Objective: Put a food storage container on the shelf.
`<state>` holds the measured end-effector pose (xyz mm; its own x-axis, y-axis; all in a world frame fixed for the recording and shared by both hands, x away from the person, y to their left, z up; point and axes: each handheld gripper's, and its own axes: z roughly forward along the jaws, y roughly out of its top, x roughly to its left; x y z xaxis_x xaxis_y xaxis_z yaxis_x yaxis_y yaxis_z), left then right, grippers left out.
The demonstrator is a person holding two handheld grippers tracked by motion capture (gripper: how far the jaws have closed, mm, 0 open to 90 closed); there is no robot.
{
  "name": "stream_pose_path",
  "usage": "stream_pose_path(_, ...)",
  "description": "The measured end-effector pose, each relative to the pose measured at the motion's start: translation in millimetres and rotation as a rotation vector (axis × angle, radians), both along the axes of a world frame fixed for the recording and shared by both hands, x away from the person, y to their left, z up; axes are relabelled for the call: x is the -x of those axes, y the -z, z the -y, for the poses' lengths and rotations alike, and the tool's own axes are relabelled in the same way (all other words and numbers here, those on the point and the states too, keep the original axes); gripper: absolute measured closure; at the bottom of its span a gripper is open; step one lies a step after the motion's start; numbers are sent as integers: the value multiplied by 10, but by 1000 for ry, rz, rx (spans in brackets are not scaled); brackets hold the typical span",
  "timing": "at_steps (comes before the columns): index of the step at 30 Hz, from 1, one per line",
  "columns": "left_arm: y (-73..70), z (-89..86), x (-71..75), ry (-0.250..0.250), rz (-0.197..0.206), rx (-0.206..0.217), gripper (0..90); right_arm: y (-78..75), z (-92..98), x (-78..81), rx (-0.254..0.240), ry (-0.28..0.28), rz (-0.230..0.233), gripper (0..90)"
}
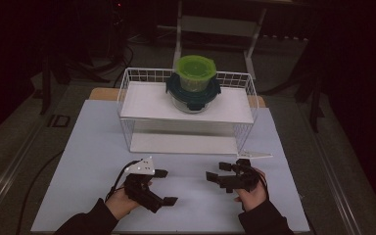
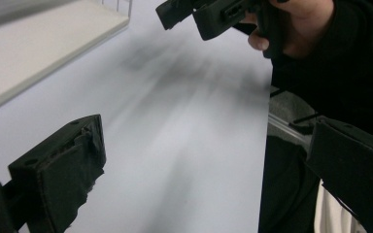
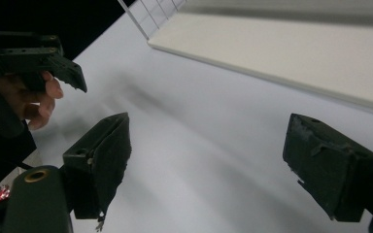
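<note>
- Task objects: a green-lidded container [image 1: 195, 72] stacked on a dark-teal-lidded glass container [image 1: 193, 94], both upright on the top shelf of a white wire rack [image 1: 127, 105] at the far centre of the tabletop [image 1: 88, 147]
- Left tongs [image 1: 165, 186]: jaws spread wide, holding nothing, low over the tabletop on the near side of the rack; the left gripper view confirms a bare gap between the jaws
- Right tongs [image 1: 219, 172]: jaws likewise wide and empty, held just above the tabletop near the rack's lower shelf [image 1: 183, 143]
- Governing relation: the stack lies forward of and above both tongs, roughly on the midline between them, slightly nearer the right tongs' side of the rack centre
- Axis: the stack is vertical and near-round in plan, so no long axis constrains jaw alignment
- Judgement: either hand can reach; the approach requires lifting over the rack's front edge before closing on a container, and the upper container could shift if the lower one is nudged
</note>
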<state>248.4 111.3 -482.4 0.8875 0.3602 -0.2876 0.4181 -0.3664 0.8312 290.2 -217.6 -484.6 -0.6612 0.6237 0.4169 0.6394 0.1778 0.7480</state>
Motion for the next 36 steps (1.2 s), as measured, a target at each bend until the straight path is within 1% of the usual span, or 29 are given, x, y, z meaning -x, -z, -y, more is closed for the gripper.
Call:
stream_pose_path(3, 50, -5, 31, 5, 8, -23, 2, 39, 22, 19, 0, 3, -3, 165)
stream_pose_path(6, 101, -7, 53, 21, 2, -26, 2, 76, 44, 40, 1, 3, -5, 163)
stream_pose_path(10, 145, -3, 83, 29, 8, -44, 2, 105, 68, 65, 15, 4, 3, 163)
stream_pose_path(11, 152, -5, 86, 30, 7, -47, 2, 116, 76, 69, 26, 6, 1, 163)
stream_pose_path(15, 186, -21, 94, 25, 0, -43, 2, 161, 122, 87, 41, 12, -1, 164)
stream_pose_path(16, 198, -30, 98, 21, 0, -40, 2, 179, 158, 92, 42, 16, 0, 164)
stream_pose_path(18, 219, -35, 103, 18, 3, -51, 2, 182, 172, 95, 42, 22, 1, 164)
stream_pose_path(21, 235, -48, 112, 15, 2, -55, 2, 184, 211, 99, 40, 35, 7, 165)
stream_pose_path(24, 227, -69, 125, 10, 10, -54, 2, 192, 245, 104, 33, 43, 8, 166)
stream_pose_path(32, 246, -122, 151, 8, 3, -54, 2, 215, 303, 77, 17, 64, 2, 169)
stream_pose_path(35, 257, -120, 151, 10, 5, -57, 2, 219, 299, 74, 14, 59, 1, 169)
stream_pose_path(36, 262, -116, 152, 11, 6, -62, 2, 224, 287, 76, 21, 57, 0, 170)
